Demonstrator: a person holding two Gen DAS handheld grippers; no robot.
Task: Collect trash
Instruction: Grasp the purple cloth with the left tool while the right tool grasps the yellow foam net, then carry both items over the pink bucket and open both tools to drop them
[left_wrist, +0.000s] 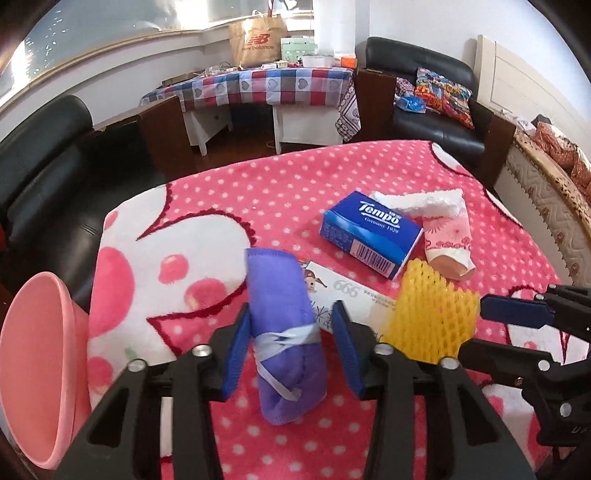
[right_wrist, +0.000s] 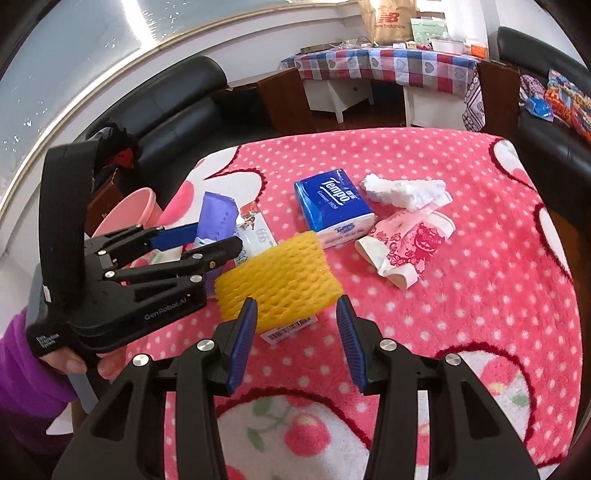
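Purple cloth roll (left_wrist: 284, 332) lengthwise between left hand-held gripper (left_wrist: 291, 345) pads.

Fuzzy fleece blanket (left_wrist: 229, 206) — glossy blue tissue pack (left_wrist: 371, 232), spongy yellow foam net (left_wrist: 430, 314).

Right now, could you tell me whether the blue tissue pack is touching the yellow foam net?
Apart. The right wrist view shows a strip of pink blanket between the tissue pack and the foam net.
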